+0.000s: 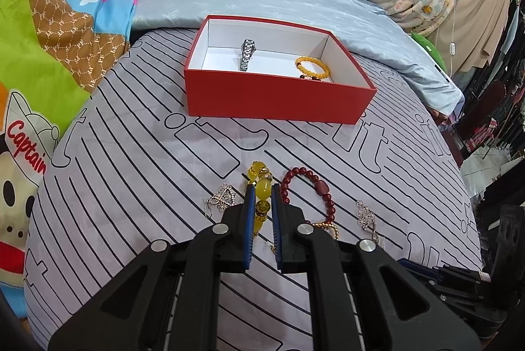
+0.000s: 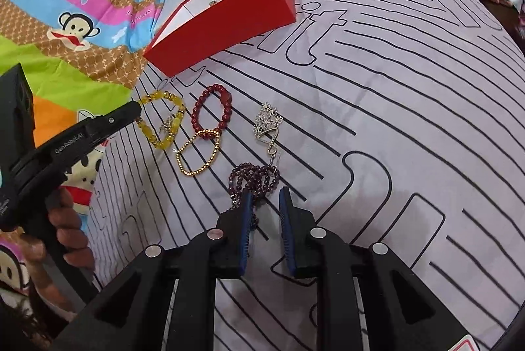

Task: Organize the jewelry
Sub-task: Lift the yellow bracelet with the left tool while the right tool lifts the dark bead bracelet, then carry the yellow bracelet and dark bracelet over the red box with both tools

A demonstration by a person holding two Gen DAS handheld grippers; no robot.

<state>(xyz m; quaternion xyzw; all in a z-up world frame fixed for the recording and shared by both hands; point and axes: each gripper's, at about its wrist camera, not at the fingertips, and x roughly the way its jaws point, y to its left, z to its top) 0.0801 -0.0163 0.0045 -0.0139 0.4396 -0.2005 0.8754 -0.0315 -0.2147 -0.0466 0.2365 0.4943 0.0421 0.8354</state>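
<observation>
Our left tool [image 1: 261,186] pinches the yellow bead bracelet [image 1: 261,190] between its blue pads, the beads lying on the bed's striped sheet [image 1: 147,154]. Just to its right we see the red bead bracelet [image 1: 315,186]; just left, a silver brooch [image 1: 223,198]. Ahead of it stands the red box [image 1: 279,98], holding a silver watch [image 1: 246,54] and an orange bracelet [image 1: 313,67].

Our right tool [image 2: 266,191] stands slightly spread, the dark purple bead strand [image 2: 252,178] at its left pad, not clamped. Ahead lie a silver flower pendant [image 2: 267,121] and a gold chain bracelet [image 2: 198,152].
</observation>
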